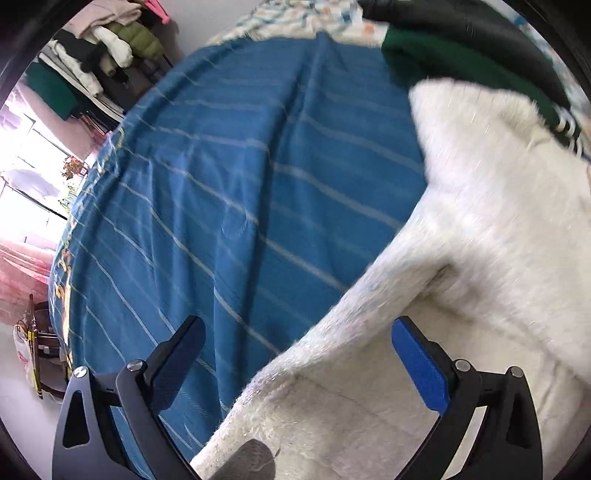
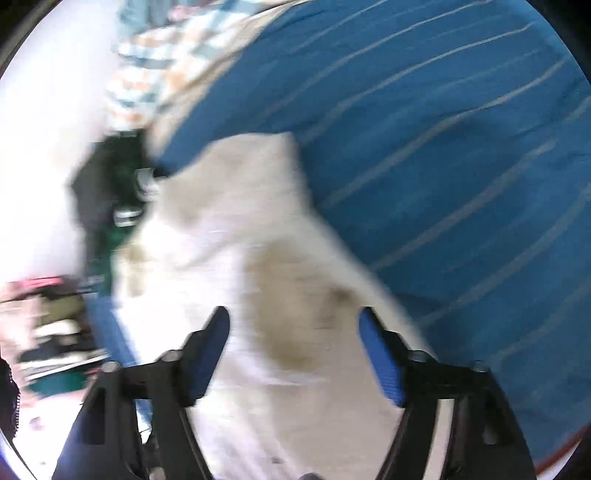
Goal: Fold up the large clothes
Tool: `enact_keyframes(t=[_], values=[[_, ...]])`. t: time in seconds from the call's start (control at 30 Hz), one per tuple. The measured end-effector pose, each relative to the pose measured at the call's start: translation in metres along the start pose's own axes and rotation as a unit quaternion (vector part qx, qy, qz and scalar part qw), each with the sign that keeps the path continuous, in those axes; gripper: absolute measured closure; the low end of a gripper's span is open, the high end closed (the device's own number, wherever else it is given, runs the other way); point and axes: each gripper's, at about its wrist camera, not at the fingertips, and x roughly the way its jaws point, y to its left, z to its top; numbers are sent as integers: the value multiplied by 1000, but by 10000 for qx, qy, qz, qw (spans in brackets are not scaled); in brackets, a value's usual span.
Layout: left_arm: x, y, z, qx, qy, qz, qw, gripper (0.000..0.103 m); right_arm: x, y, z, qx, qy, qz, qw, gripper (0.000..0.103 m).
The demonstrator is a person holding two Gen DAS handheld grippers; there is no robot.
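Note:
A large white fluffy garment (image 1: 461, 258) lies on a blue striped bedspread (image 1: 240, 184). In the left wrist view it fills the right and lower part. My left gripper (image 1: 299, 332) is open above the garment's left edge, with the blue-padded fingers (image 1: 417, 365) wide apart and nothing between them. In the right wrist view the same white garment (image 2: 258, 240) runs up the middle, blurred by motion. My right gripper (image 2: 293, 321) is open over it and holds nothing.
A dark green garment (image 1: 454, 62) and a black one (image 1: 443, 18) lie at the far side of the bed. A checked quilt (image 1: 295, 18) lies beyond. A rack of clothes (image 1: 92, 55) stands left of the bed. The bedspread (image 2: 461, 166) extends right.

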Motion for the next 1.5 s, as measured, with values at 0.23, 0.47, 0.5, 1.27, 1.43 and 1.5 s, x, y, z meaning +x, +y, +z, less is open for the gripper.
enact_keyframes(t=[0.23, 0.47, 0.5, 1.27, 1.43, 1.5], values=[[-26, -27, 31, 99, -354, -146, 9992, 0, 32, 68, -5, -1512, -2, -1233, 9808, 97], [-52, -44, 58, 36, -748, -380, 9965, 0, -27, 136, -4, -2385, -994, -873, 9621, 98], [-48, -48, 62, 22, -729, -370, 9967, 0, -39, 122, -7, -2434, -1044, -899, 9601, 98], [30, -36, -40, 1200, 508, 867, 9877, 0, 39, -32, -36, -1076, 410, -3803, 9177, 64], [11, -5, -61, 945, 595, 832, 9903, 0, 13, 25, -85, -1041, 33, -3147, 9434, 64], [1, 8, -71, 860, 645, 878, 9903, 0, 22, 61, -121, -1347, 391, -2150, 9665, 62]])
